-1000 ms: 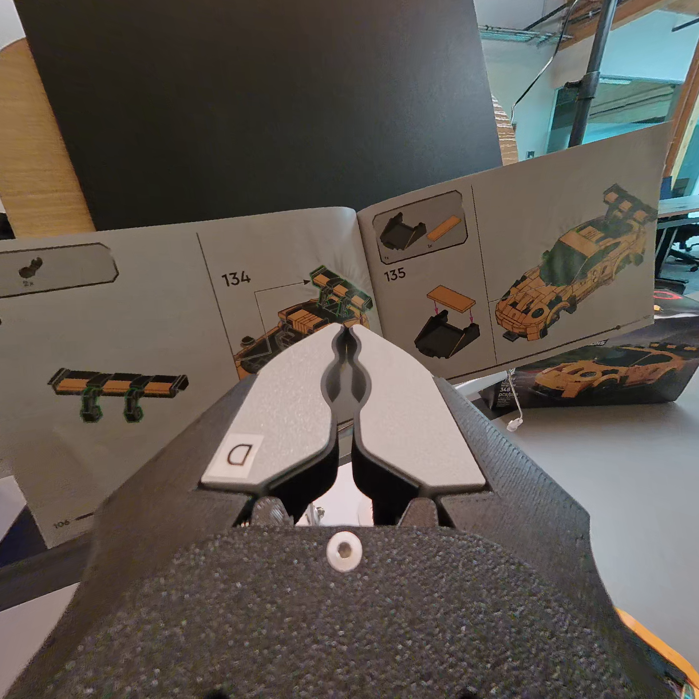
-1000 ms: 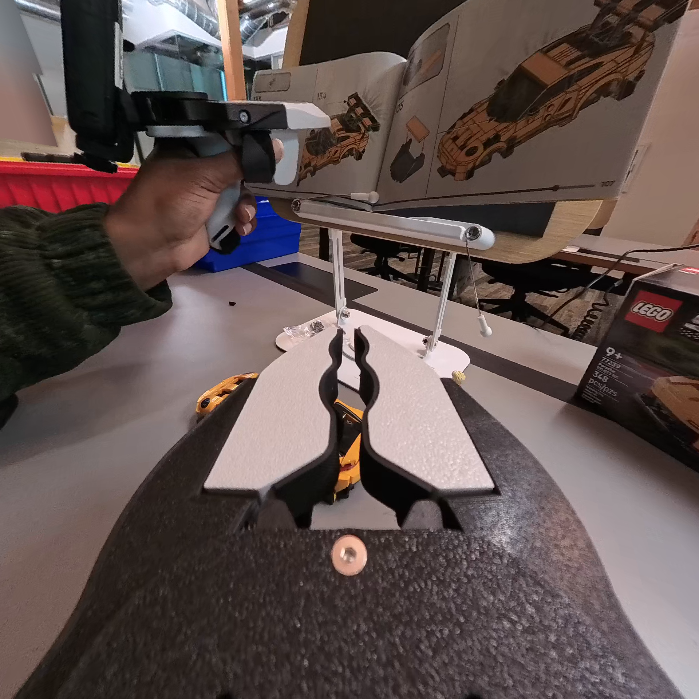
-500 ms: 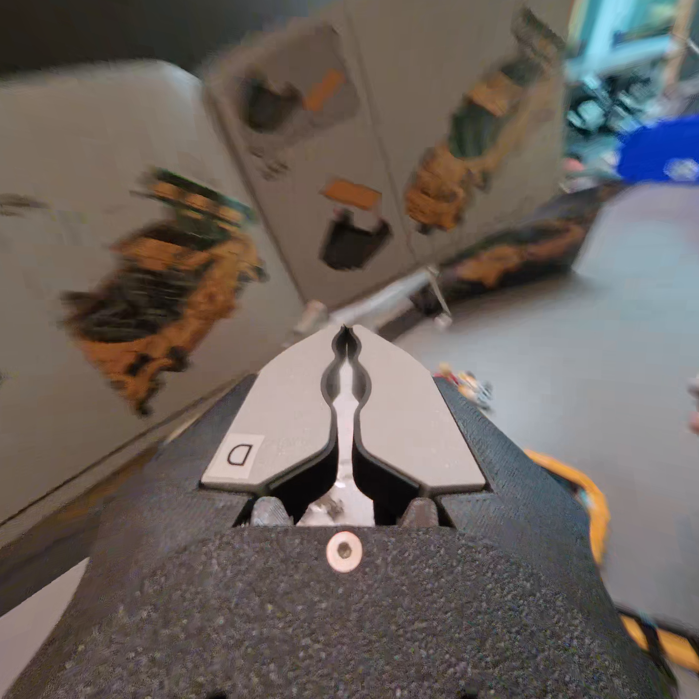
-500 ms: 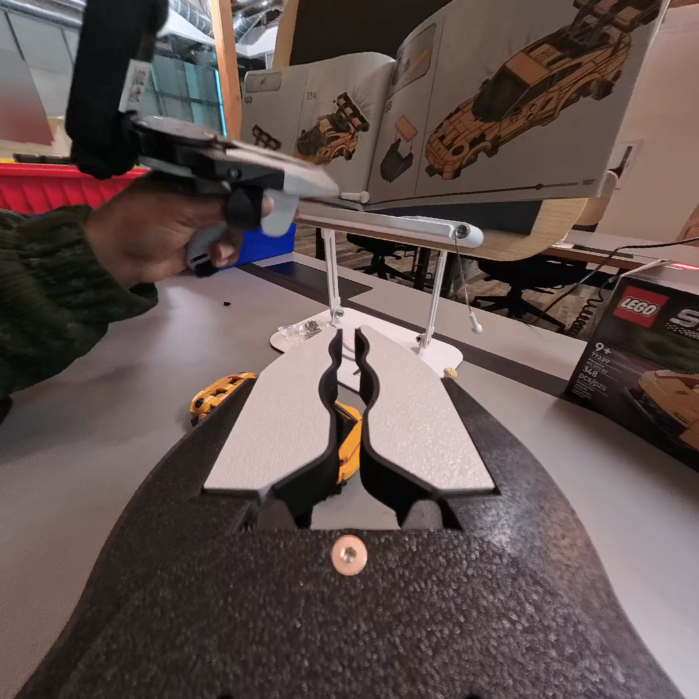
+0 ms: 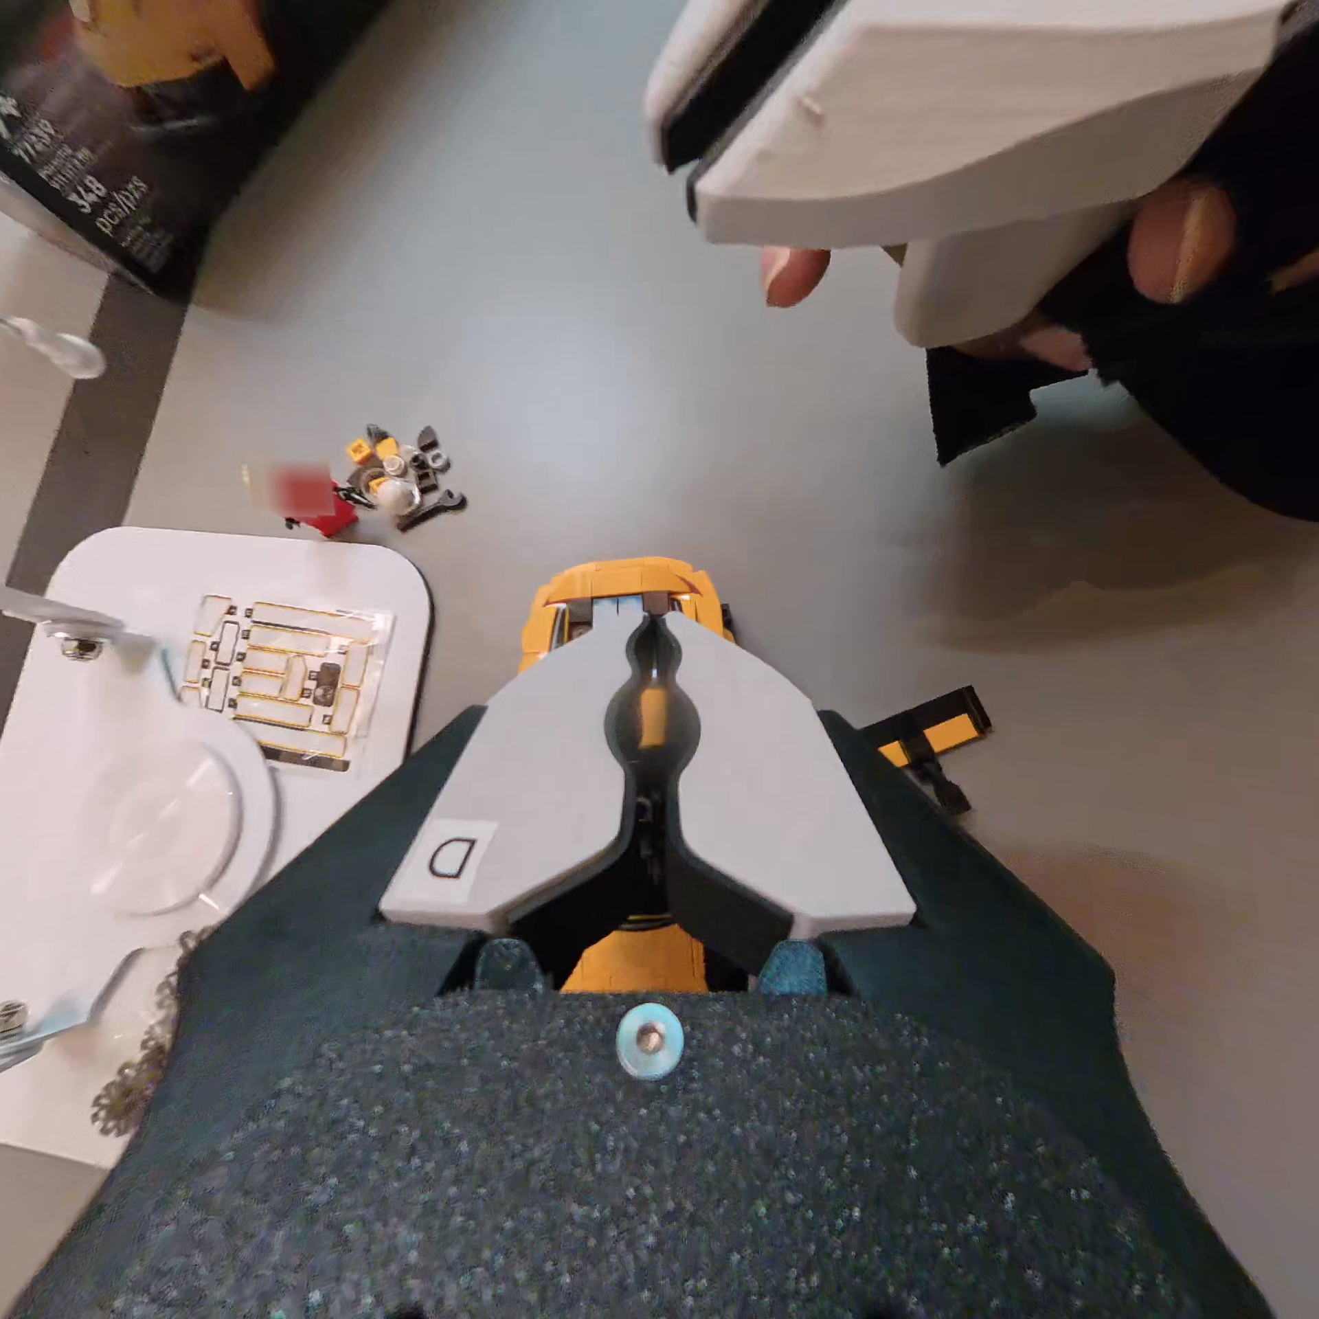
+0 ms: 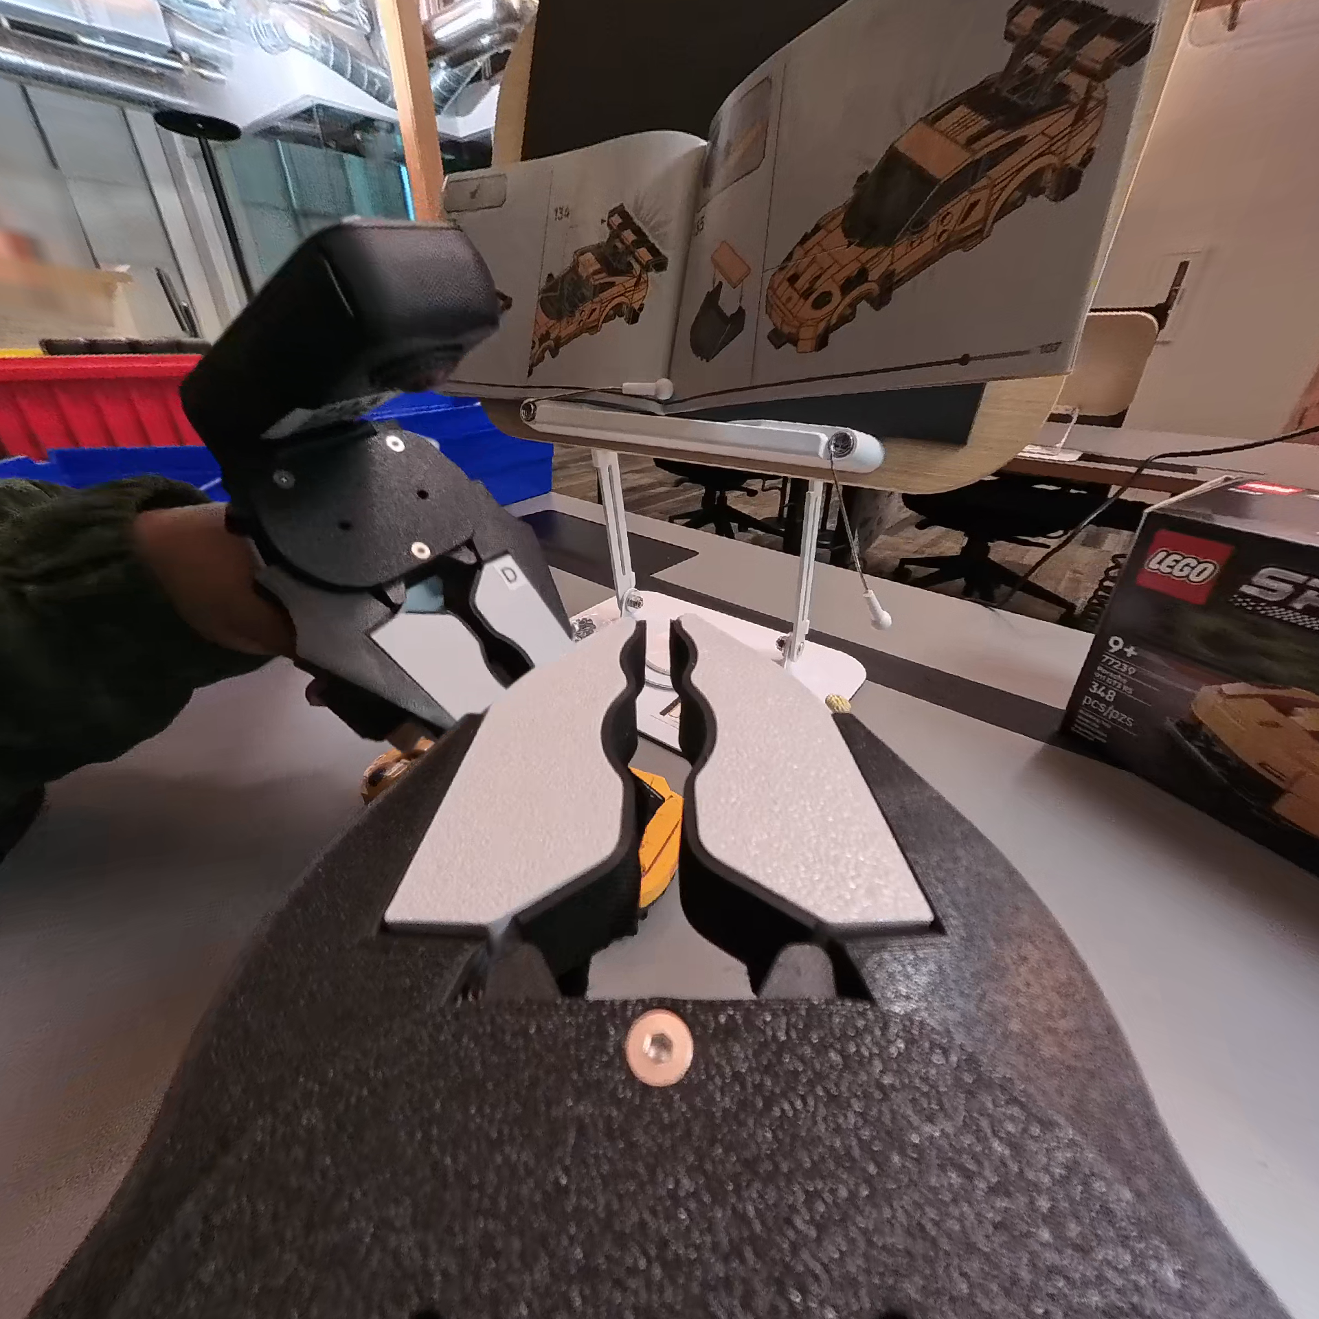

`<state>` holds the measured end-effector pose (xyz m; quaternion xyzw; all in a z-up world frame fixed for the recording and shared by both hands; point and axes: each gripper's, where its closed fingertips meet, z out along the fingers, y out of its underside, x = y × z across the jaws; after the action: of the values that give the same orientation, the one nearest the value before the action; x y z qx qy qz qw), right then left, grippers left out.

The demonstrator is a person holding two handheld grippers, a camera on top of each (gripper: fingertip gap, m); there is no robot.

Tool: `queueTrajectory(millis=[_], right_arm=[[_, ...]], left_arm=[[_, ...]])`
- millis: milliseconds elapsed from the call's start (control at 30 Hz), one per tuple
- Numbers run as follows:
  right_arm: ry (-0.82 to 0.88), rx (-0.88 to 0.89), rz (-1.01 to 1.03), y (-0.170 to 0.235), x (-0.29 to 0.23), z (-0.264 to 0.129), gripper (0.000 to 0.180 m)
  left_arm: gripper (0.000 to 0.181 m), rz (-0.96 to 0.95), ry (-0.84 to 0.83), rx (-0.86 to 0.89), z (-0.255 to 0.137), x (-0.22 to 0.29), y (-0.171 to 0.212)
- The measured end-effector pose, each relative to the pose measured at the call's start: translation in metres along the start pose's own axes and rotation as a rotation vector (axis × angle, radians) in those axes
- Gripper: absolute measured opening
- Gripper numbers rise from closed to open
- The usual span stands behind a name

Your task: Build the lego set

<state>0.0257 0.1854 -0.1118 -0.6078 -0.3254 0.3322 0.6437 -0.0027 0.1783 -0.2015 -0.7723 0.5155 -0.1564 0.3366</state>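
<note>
Both hand-held grippers, the left one [image 5: 653, 628] nearly closed and empty, the right one [image 6: 657, 632] slightly open, hover over the yellow car [image 5: 621, 592] on the surface [image 5: 642, 285], so probably the spoiler piece [image 5: 928, 735] beside it must be picked next.

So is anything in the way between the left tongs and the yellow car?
Nothing visible. The left tongs hang right over the car, tips together. The spoiler lies off to one side.

Sticker sheet [image 5: 282, 684] on stand base [image 5: 107, 585], car [image 5: 621, 592] just right.
</note>
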Motion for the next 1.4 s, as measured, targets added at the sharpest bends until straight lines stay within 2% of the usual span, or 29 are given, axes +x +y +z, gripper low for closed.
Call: queueTrajectory(millis=[400,733,1133,1400], right_arm=[[-0.004,0.006,0.006,-0.002,0.001,-0.001,0.006],[-0.005,0.002,0.007,-0.001,0.001,-0.001,0.006],[-0.01,0.0,0.01,-0.001,0.0,-0.001,0.006],[-0.016,-0.008,0.015,0.0,-0.001,0.0,0.007]], left_arm=[[0.0,-0.008,0.016,-0.041,0.013,0.001,0.005],[0.0,-0.077,-0.073,-0.056,0.009,-0.028,0.016],[0.0,-0.032,-0.043,-0.145,0.004,-0.009,0.018],[0.0,-0.021,-0.056,-0.13,0.001,-0.008,0.013]])
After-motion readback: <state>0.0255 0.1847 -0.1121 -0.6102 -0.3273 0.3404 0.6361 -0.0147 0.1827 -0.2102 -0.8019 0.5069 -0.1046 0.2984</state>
